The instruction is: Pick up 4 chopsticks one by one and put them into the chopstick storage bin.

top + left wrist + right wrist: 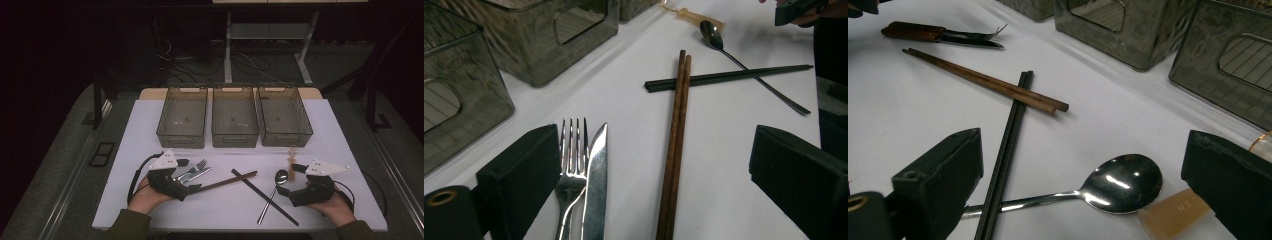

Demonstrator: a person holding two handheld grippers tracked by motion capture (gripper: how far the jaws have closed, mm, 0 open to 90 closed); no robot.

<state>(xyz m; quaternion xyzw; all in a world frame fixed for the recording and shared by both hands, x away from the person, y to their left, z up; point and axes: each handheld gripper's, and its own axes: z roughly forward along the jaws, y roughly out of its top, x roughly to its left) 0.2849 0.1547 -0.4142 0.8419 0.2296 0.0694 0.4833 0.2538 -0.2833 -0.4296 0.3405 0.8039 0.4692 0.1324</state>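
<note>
White table [150, 125], three smoky grey see-through bins [235, 122] along its far edge; silver fork [571, 155], silver knife [595, 175], silver spoon [1120, 182]; brown chopsticks [676, 130], black chopsticks [729, 76]; black grippers [175, 180]

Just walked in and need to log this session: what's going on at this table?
A person holds a gripper in each hand over cutlery on a white table. The left gripper, jaws open, sits at a fork and knife, brown chopsticks alongside. The right gripper, also open, sits at a spoon that lies under black chopsticks. Nothing is gripped, and the three bins behind look empty.
</note>
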